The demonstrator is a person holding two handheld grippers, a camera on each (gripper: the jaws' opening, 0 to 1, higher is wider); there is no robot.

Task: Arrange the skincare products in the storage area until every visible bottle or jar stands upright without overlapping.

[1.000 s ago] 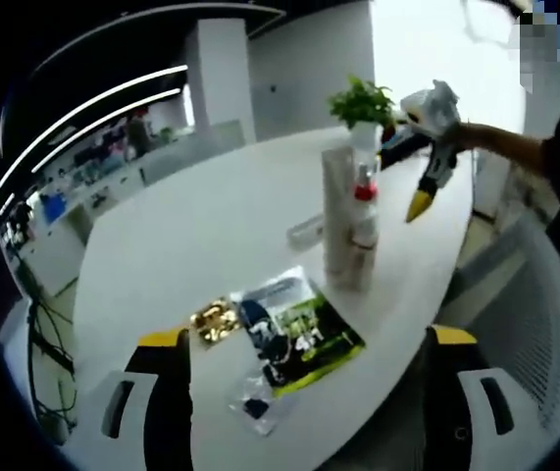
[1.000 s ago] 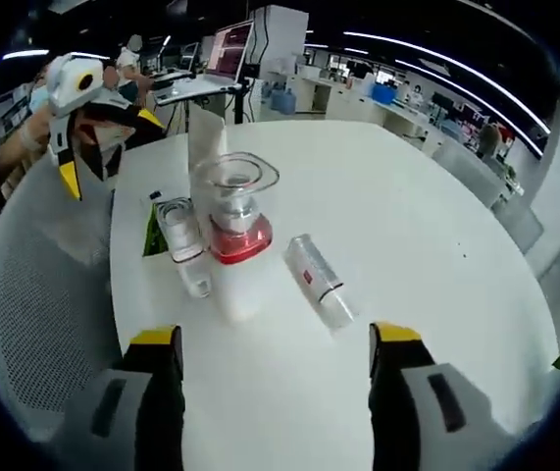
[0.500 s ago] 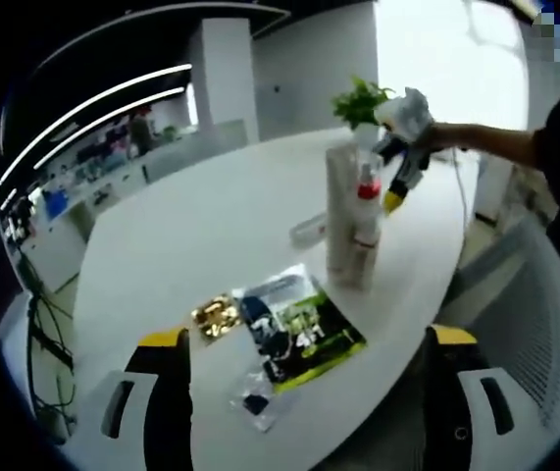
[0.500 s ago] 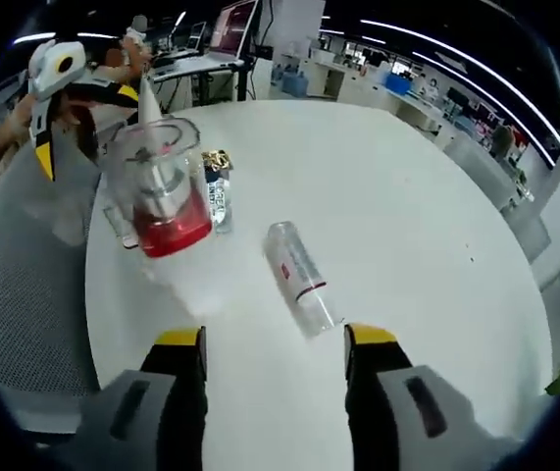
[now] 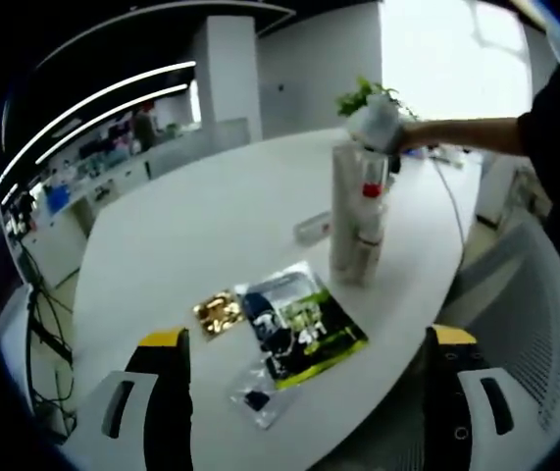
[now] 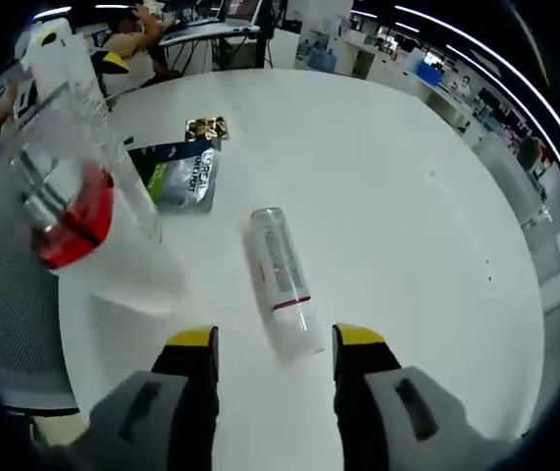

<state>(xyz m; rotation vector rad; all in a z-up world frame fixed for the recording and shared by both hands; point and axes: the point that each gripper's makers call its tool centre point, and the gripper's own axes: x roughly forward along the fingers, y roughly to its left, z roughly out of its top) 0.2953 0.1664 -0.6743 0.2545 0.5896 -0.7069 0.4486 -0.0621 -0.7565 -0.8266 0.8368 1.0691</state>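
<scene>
Two upright bottles stand together on the white table: a tall pale bottle and a clear bottle with a red collar. In the right gripper view the red-collared bottle looms close at the left. A clear bottle with a red band lies on its side, its near end just ahead of my open right gripper. The same lying bottle shows behind the upright pair. My right gripper hovers above those bottles. My left gripper is open and holds nothing.
A green-and-blue sachet, a gold packet and a small clear packet lie near the table's front edge. The sachet and gold packet sit beyond the lying bottle. A potted plant stands behind. Mesh chairs flank the table.
My right gripper has moved in over the upright bottles and down toward the lying bottle, which now sits close between its jaw tips. The left gripper has stayed put.
</scene>
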